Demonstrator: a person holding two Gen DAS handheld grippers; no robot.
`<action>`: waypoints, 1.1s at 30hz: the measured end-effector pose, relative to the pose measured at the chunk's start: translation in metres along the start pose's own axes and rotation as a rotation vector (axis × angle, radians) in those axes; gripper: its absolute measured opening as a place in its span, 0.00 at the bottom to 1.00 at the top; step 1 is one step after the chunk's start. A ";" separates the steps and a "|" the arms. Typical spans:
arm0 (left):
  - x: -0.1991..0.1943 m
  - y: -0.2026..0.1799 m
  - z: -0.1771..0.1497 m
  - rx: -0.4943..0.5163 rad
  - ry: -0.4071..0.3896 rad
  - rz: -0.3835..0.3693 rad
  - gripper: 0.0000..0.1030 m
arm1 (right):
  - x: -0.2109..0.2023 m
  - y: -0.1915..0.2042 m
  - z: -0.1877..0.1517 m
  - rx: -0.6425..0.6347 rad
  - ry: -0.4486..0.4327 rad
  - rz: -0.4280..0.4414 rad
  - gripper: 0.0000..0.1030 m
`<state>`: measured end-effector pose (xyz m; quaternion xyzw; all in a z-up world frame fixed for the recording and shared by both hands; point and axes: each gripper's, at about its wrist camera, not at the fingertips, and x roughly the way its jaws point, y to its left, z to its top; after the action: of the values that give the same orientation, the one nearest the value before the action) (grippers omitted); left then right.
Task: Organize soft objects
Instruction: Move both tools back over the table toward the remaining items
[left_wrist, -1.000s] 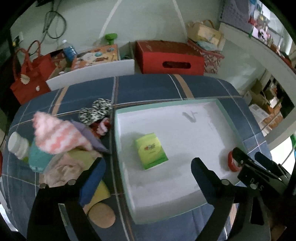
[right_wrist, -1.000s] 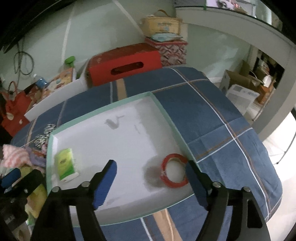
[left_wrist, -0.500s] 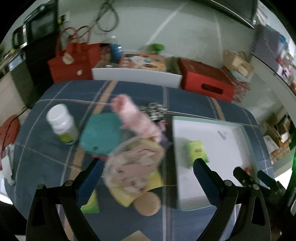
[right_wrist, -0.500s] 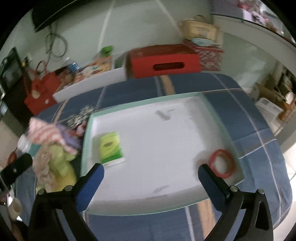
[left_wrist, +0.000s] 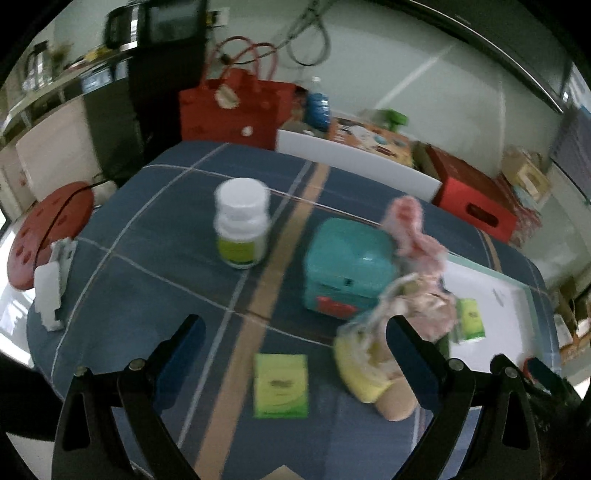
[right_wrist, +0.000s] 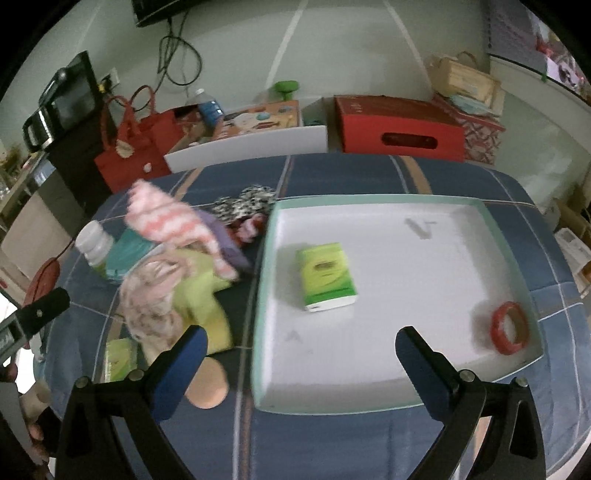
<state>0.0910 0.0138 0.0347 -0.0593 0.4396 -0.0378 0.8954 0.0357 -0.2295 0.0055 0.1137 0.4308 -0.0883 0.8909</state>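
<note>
A heap of soft cloths (right_wrist: 173, 273) lies left of the white tray (right_wrist: 480, 210): a pink-and-white striped piece (right_wrist: 162, 218), a yellow-green one and a pale floral one. In the left wrist view the same heap (left_wrist: 410, 310) sits by my right finger. My left gripper (left_wrist: 291, 343) is open above a green tissue packet (left_wrist: 280, 384) on the blue plaid cloth, holding nothing. My right gripper (right_wrist: 301, 343) is open over the tray's near edge, empty. A second green packet (right_wrist: 327, 277) and a red tape ring (right_wrist: 509, 326) lie in the tray.
A white bottle (left_wrist: 242, 221) and a teal box (left_wrist: 347, 269) stand on the table's left half. A round beige disc (right_wrist: 207, 387) lies near the front edge, a black-and-white cloth (right_wrist: 243, 203) further back. Red bag, white board and red box stand behind the table.
Both grippers swung left. The left view went from the tray to the bottle and teal box. The right gripper's jaws widened and left the red tape ring in the tray.
</note>
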 end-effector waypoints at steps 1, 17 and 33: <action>0.000 0.007 -0.001 -0.012 -0.004 0.006 0.95 | 0.000 0.004 -0.001 -0.001 -0.005 0.008 1.00; 0.025 0.030 -0.025 -0.016 0.120 0.013 0.96 | 0.011 0.058 -0.029 -0.121 0.047 0.076 1.00; 0.048 0.034 -0.032 -0.017 0.187 0.015 0.96 | 0.026 0.082 -0.047 -0.196 0.089 0.122 1.00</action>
<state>0.0951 0.0399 -0.0270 -0.0598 0.5218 -0.0330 0.8503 0.0376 -0.1398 -0.0331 0.0558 0.4688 0.0136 0.8815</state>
